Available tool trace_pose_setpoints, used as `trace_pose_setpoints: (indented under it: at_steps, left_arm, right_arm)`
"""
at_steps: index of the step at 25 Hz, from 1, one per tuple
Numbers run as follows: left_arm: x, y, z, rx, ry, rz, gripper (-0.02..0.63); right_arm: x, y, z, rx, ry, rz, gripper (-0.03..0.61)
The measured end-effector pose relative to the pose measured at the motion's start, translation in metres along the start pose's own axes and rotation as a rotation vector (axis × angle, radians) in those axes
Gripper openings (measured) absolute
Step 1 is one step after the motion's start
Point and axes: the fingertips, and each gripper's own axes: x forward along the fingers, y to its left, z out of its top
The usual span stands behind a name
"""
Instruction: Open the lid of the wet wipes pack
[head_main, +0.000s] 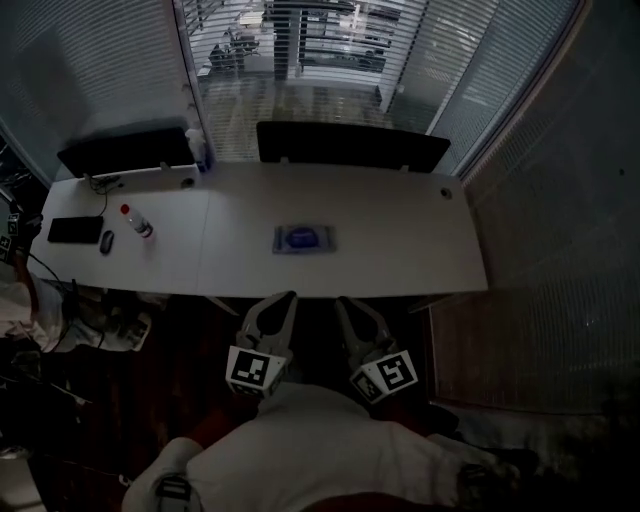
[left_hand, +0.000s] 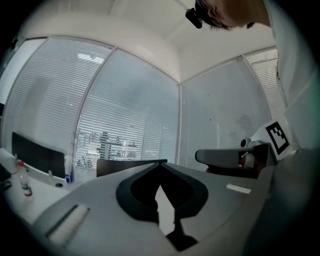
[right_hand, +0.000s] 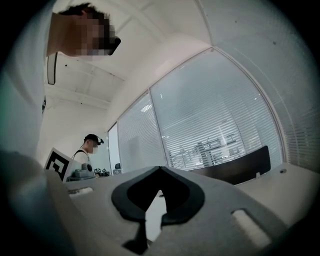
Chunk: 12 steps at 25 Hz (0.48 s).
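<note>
1. Far left of the surface (head_main: 420, 250): flat black slab (head_main: 75, 229), small dark lump (head_main: 106, 241) like a mouse, small bottle (head_main: 138, 224) with a red cap. All well apart from the task's thing. No call to touch any of it.
2. Left hand-held gripper (head_main: 278, 303): held low near the body, short of the surface's near edge. Jaws closed tip to tip in its own view, nothing between them.
3. Wipes pack (head_main: 303, 238): lying flat mid-surface, blue on top, alone, well ahead of both tools. Lid too small to read from the head view. Judged shut, task not begun.
4. Right hand-held gripper (head_main: 346, 303): just beside the left one, same low pose. Jaws likewise pressed together, empty.
5. Step in hand, by judgement: the reach out to the pack.
   - Part both sets of jaws on the way in.
   - Set the left down on the pack's left end to pin it flat; a soft, light pack likely to slide or lift with the lid.
   - Find the lid's free edge before committing the right.
   - Slip one jaw under the lip, pinch lightly, swing up around the hinge rather than straight up.
6. Risks, by judgement: catching wrapper film instead of the lid; dragging the pack toward the near edge. Dim light, so slow down near contact.
</note>
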Motion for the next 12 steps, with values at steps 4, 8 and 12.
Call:
trace_pose_setpoints:
  at_steps: [4,8,12]
  left_arm:
    - [0.025,0.049,0.007,0.011,0.009,0.006,0.003]
    - [0.048,0.083,0.009,0.025,0.008,0.010,0.003]
    - [0.066,0.093,0.012,0.012,0.006,-0.002,0.003]
  right_arm:
    - [0.053,-0.008,0.007,-0.021,-0.005,-0.003,0.000]
    - [0.088,-0.021,0.003,-0.023,-0.010,-0.015,0.000]
    - [0.108,-0.032,0.004,-0.032,-0.013,-0.023,0.000]
